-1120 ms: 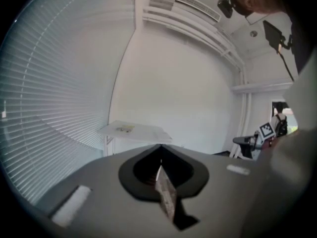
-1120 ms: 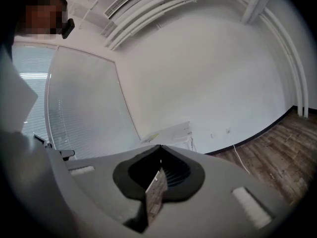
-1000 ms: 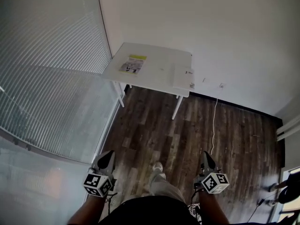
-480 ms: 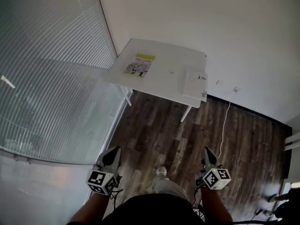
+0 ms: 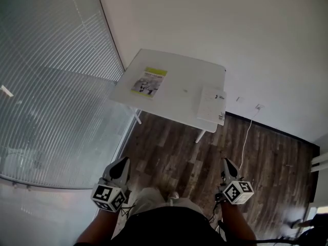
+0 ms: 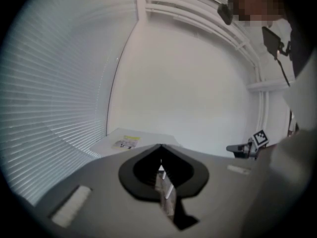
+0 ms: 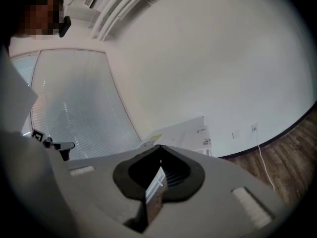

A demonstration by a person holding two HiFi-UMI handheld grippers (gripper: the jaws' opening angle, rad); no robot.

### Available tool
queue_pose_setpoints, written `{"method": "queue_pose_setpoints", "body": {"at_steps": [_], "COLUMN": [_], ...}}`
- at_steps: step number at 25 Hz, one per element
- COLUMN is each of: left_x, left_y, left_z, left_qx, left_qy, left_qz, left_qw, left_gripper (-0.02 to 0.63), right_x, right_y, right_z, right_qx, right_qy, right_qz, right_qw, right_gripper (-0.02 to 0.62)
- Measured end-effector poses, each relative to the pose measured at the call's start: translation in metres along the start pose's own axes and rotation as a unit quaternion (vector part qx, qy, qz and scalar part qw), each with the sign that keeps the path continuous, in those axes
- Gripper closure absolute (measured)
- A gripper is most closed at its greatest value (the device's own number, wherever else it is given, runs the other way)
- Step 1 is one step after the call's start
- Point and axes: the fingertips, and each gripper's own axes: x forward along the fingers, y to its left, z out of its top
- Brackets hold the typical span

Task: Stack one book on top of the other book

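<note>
Holding left gripper (image 5: 121, 164) and right gripper (image 5: 228, 165) low, jaws together on nothing, probably as too far from the table (image 5: 187, 73), with yellow-covered book (image 5: 149, 82) by its left edge and white book (image 5: 212, 104) at its near right corner.

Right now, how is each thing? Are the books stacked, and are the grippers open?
yellow book: lying flat on the table, not stacked.
white book: lying flat at the table's right edge, alone.
left gripper: shut, empty.
right gripper: shut, empty.
blinds: lowered.
</note>
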Motion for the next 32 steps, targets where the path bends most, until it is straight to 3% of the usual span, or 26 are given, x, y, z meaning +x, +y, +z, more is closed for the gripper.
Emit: {"method": "queue_pose_setpoints", "body": {"at_steps": [4, 12, 17, 25, 32], "left_x": [0.019, 0.094, 0.167, 0.25, 0.316], "left_y": [0.017, 0.054, 0.069, 0.102, 0.121], "left_z": [0.01, 0.053, 0.079, 0.086, 0.137], "left_qx": [0.001, 0.016, 0.029, 0.033, 0.087], "left_qy": [0.001, -0.017, -0.01, 0.047, 0.018], "left_qz": [0.007, -0.022, -0.067, -0.123, -0.181], "left_qw": [1.0, 0.9995, 0.9973, 0.9907, 0.9794], "left_gripper": [0.6, 0.6, 0.6, 0.6, 0.6], "right_x": [0.017, 0.059, 0.092, 0.145, 0.203], "right_y": [-0.01, -0.022, -0.033, -0.042, -0.031], "right_z": [0.007, 0.034, 0.046, 0.045, 0.057], "right_qx": [0.001, 0.019, 0.023, 0.068, 0.075], "right_qy": [0.002, -0.029, -0.029, -0.034, -0.036], "right_qz": [-0.011, -0.056, -0.089, -0.153, -0.186], "right_qw": [1.0, 0.998, 0.995, 0.985, 0.979], "right_gripper": [0.594, 0.594, 0.595, 0.595, 0.594]}}
